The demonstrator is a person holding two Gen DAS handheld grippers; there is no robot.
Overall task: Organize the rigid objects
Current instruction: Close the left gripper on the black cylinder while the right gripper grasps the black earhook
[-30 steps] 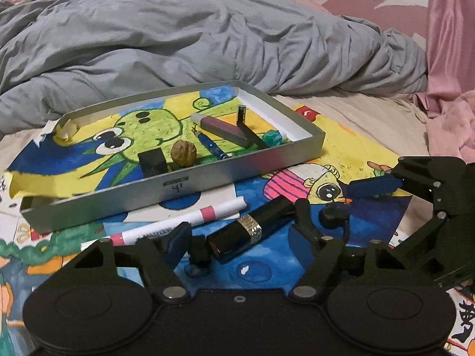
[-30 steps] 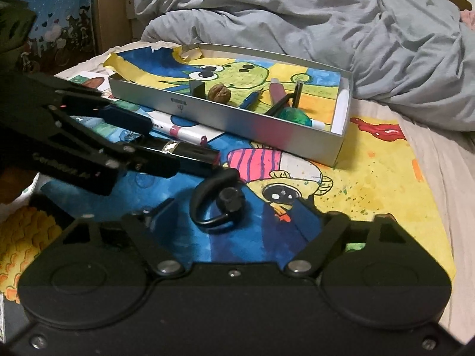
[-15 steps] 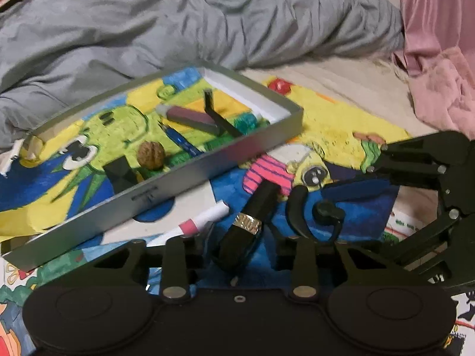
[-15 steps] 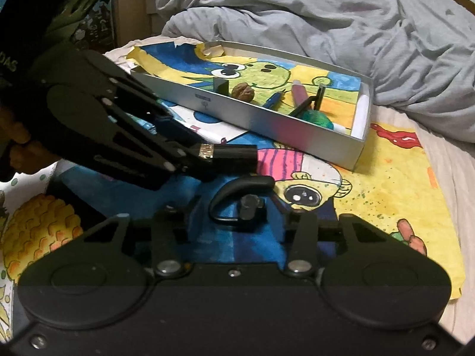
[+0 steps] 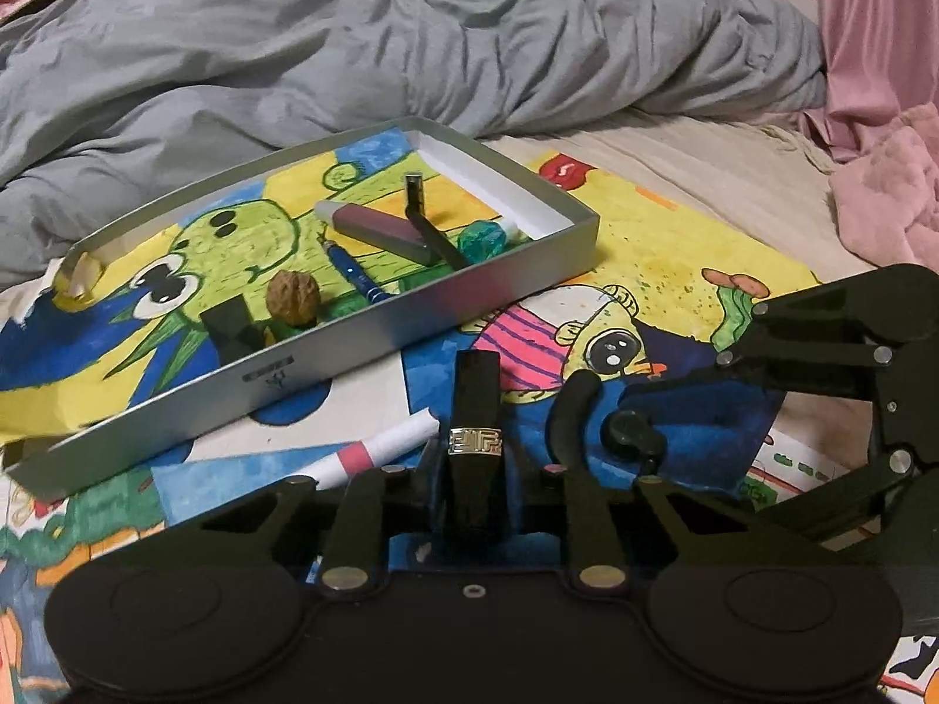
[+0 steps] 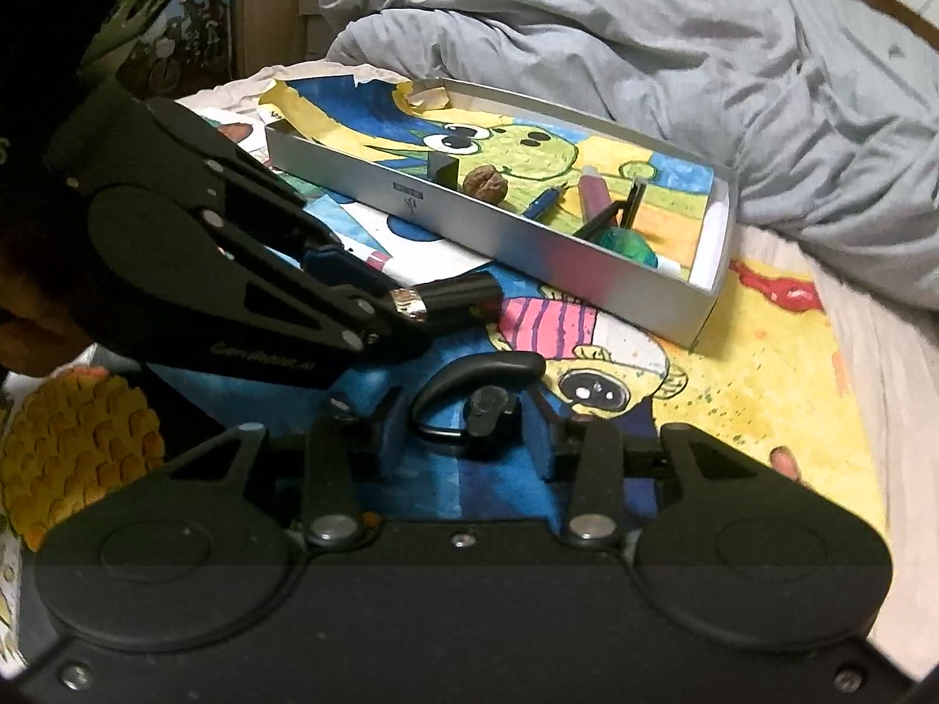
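Grey bedding [image 5: 411, 47] fills the upper half of both views, with bright children's drawings [image 5: 675, 246] spread across the bed below it. On those drawings sits a silver tray [image 5: 422, 317], left of centre in the left wrist view, already carrying a walnut [image 5: 293, 305], a blue pen [image 5: 358, 276], a maroon bar [image 5: 375, 226] and a teal lump [image 5: 481, 242].

Lower centre of that view, the left gripper [image 5: 474, 493] has just been closing and is now clenched on a black lipstick tube [image 5: 475, 410] with a gold band, which a second ago lay slanted and loose between wide jaws. A white marker [image 5: 375, 452] lies just beside it, untouched.

In the right wrist view, lower centre, the right gripper [image 6: 469, 440] has likewise drawn in over the past second and now grasps a black ear-hook earpiece [image 6: 481, 393] between its blue pads.

Both grips look made, so the next step is probably lifting each piece toward the tray.
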